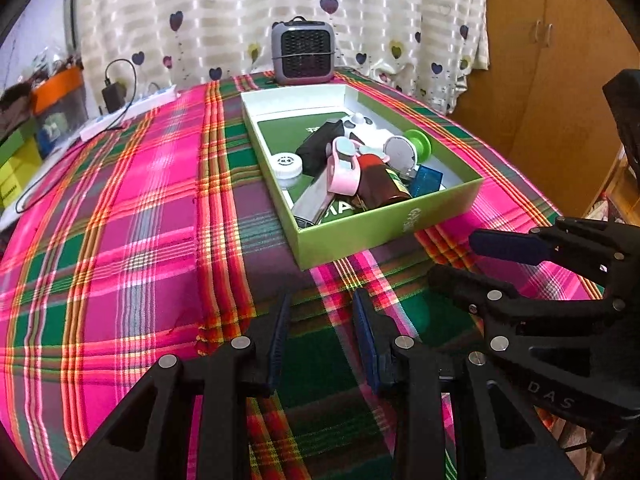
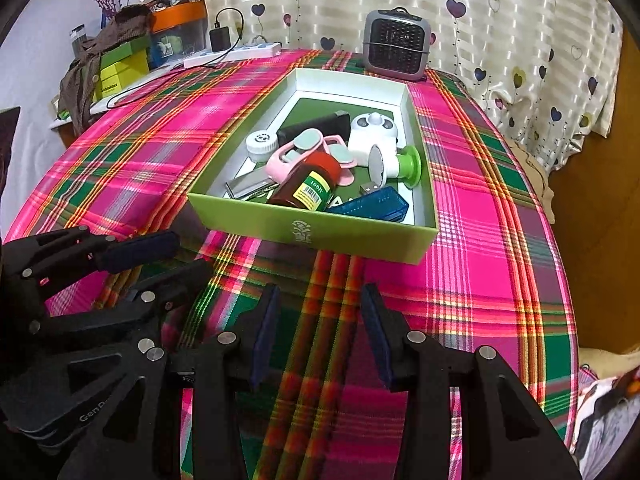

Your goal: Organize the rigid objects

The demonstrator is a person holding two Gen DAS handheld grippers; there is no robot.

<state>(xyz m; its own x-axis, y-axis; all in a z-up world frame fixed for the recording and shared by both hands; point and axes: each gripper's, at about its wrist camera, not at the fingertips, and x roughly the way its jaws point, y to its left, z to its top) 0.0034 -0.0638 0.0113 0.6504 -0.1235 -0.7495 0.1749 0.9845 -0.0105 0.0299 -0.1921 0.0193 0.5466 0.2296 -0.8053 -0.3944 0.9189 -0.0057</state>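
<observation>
The brown bottle in the green box carries a yellow label with a barcode and the figure "100", followed by a character too small to read; the box's near wall bears a pale emblem, its detail illegible. The green printed card on the box floor shows white capitals, of which "IA" can be read in the left wrist view, the rest being covered. The right gripper's black body reads "DAS" in the left wrist view; the left gripper's body reads "Gen D" in the right wrist view, then runs out of sight. The yellow carton beside the table bears dark lettering, too small to read.
</observation>
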